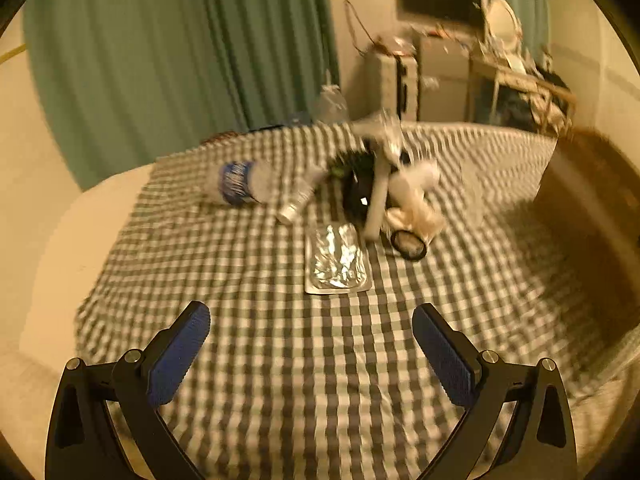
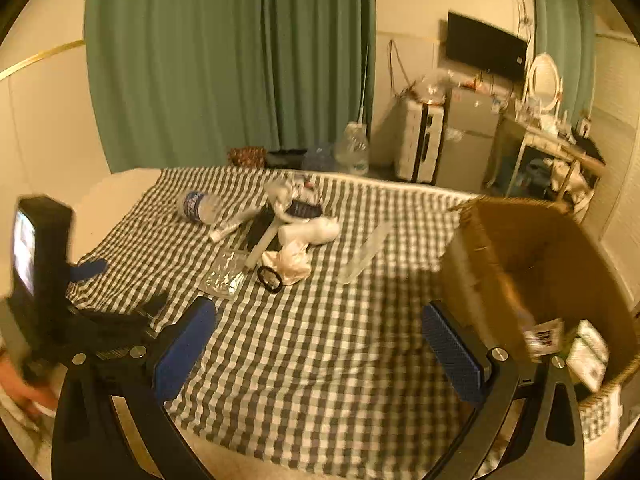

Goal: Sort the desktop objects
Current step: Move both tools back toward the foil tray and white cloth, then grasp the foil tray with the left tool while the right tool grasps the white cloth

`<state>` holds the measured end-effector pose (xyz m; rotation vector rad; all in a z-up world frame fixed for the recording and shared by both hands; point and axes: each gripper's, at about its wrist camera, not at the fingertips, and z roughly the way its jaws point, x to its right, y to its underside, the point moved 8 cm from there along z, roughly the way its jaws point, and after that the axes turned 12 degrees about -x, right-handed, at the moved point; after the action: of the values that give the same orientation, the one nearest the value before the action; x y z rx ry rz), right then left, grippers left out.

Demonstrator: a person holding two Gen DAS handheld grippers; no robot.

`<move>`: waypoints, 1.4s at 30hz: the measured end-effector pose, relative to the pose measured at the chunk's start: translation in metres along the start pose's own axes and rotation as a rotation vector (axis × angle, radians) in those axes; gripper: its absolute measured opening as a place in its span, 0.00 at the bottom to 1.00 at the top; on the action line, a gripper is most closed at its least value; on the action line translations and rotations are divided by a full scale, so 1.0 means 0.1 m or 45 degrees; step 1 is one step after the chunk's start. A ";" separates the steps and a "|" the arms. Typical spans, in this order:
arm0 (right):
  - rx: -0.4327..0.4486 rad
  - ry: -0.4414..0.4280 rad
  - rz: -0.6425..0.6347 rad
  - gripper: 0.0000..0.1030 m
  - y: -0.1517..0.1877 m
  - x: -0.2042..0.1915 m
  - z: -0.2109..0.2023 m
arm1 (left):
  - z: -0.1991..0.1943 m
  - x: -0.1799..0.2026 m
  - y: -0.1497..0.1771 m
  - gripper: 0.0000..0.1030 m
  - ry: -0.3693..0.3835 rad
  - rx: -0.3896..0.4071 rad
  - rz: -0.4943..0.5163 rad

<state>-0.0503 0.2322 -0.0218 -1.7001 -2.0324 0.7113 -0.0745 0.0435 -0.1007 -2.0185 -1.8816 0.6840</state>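
Observation:
A pile of small objects lies mid-table on a checked cloth (image 1: 280, 360): a plastic bottle with a blue label (image 1: 240, 183) on its side, a silver foil blister pack (image 1: 337, 259), a white tube (image 1: 378, 196), a black hair tie (image 1: 409, 245), a cream cloth bundle (image 1: 416, 216) and a dark item behind them. My left gripper (image 1: 312, 340) hovers open over bare cloth, short of the blister pack. My right gripper (image 2: 320, 340) is open too, nothing between its fingers, with the same pile (image 2: 280, 240) farther ahead. The other gripper's body (image 2: 40, 272) shows at the right wrist view's left edge.
An open cardboard box (image 2: 540, 264) stands at the table's right side with a few small packs inside. Beyond the table are green curtains (image 2: 224, 60), a large water bottle (image 2: 354, 148), cabinets and a cluttered desk. A hand (image 2: 20, 388) is at the lower left.

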 end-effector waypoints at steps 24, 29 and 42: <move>-0.213 0.009 -0.004 0.96 -0.24 -0.29 1.50 | 1.31 -0.01 -0.28 0.74 0.246 -0.137 0.020; -0.256 -0.008 -0.054 0.96 -0.17 -0.41 1.61 | 1.23 -0.26 -0.29 0.68 0.392 -0.150 -0.130; -0.381 -0.121 0.046 0.77 -0.23 -0.60 2.29 | 1.22 -0.65 -0.40 0.68 0.244 -0.164 -0.223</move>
<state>-0.1939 0.1403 -0.1878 -1.9010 -2.2727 0.5279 -0.1748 -0.0294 -0.1733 -1.8873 -2.0001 0.3193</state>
